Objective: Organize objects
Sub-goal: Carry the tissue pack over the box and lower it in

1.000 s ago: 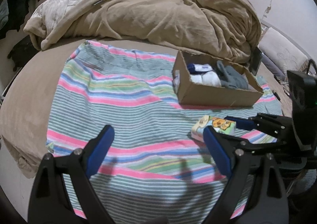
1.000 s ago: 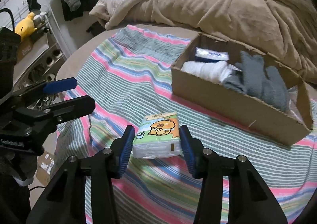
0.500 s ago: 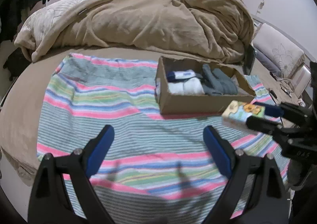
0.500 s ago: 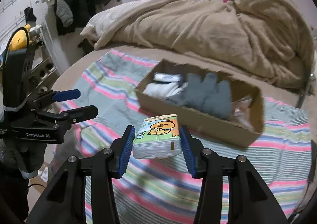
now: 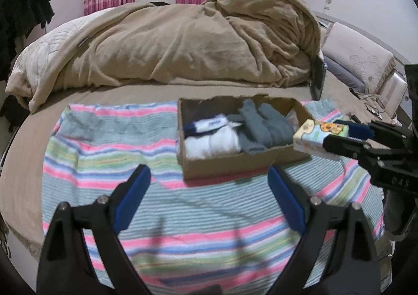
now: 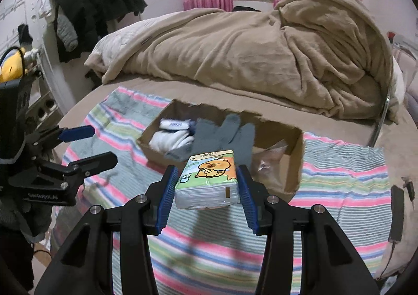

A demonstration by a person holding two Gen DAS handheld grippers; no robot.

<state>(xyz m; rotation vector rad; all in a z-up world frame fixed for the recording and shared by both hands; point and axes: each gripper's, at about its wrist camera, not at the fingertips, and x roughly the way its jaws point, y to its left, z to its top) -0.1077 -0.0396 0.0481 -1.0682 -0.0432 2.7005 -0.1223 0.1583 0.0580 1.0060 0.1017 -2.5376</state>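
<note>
My right gripper point(image 6: 207, 185) is shut on a tissue pack point(image 6: 209, 177) printed with an orange cartoon animal, and holds it in the air just in front of the cardboard box point(image 6: 292, 177). The box lies on a striped cloth and holds white socks point(image 6: 171, 139), grey gloves point(image 6: 224, 135) and a clear plastic bag point(image 6: 269, 161). In the left wrist view the pack point(image 5: 320, 137) hangs over the right end of the box point(image 5: 235, 161), gripped by my right gripper point(image 5: 337, 135). My left gripper point(image 5: 209, 198) is open and empty above the cloth, short of the box.
The striped cloth point(image 5: 109, 159) covers the bed's near part. A heaped tan blanket point(image 5: 183, 44) fills the far side. A dark phone point(image 6: 395, 216) lies at the cloth's right edge. Black clothes point(image 6: 99, 5) hang on the left wall above shelves.
My right gripper has lifted the tissue pack off the cloth and carried it up toward the box. My left gripper has pulled back and its view has swung right.
</note>
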